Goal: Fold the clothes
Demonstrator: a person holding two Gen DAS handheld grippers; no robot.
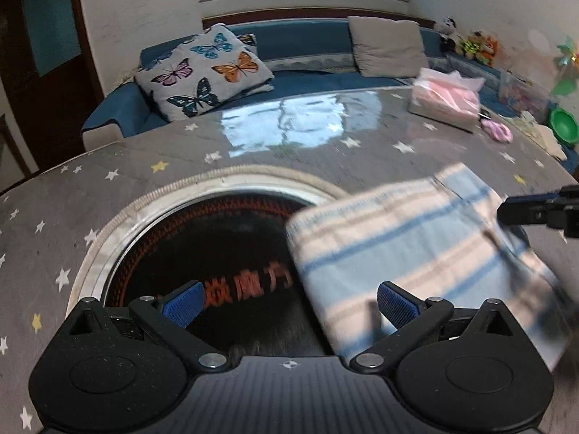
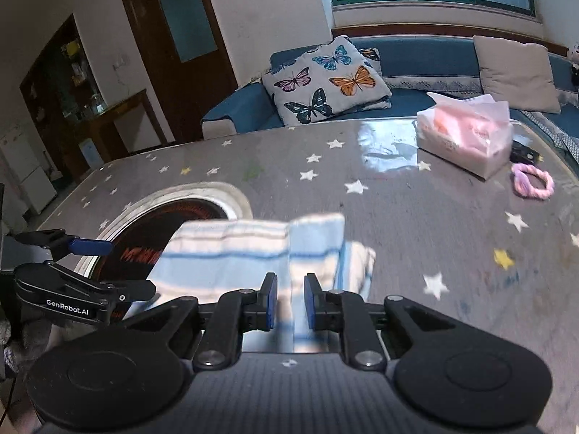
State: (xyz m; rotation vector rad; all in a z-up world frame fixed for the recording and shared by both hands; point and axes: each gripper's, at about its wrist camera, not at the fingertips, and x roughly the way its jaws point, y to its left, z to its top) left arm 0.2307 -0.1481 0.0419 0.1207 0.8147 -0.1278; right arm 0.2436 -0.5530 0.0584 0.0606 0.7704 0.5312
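Note:
A folded cloth [image 1: 416, 253] with blue and white stripes lies on the grey star-patterned table top [image 1: 152, 159], partly over the rim of a round opening. My left gripper [image 1: 289, 289] is open wide, its right finger over the cloth's near left edge, and nothing sits between its pads. In the right wrist view the cloth [image 2: 253, 249] lies just ahead of my right gripper [image 2: 290, 302]. Its jaws stand a narrow gap apart, and only the flat cloth shows through the gap. The left gripper [image 2: 119, 267] hovers open at the cloth's left side. The right gripper [image 1: 506, 211] reaches in over the cloth's right edge.
The round opening [image 1: 202, 238] in the table shows a dark heater with red lettering. A pink tissue pack [image 2: 466, 137], a pink hair tie [image 2: 532, 182] and a green bowl [image 1: 562, 126] sit at the far right. A blue sofa with a butterfly cushion [image 1: 206, 72] stands behind the table.

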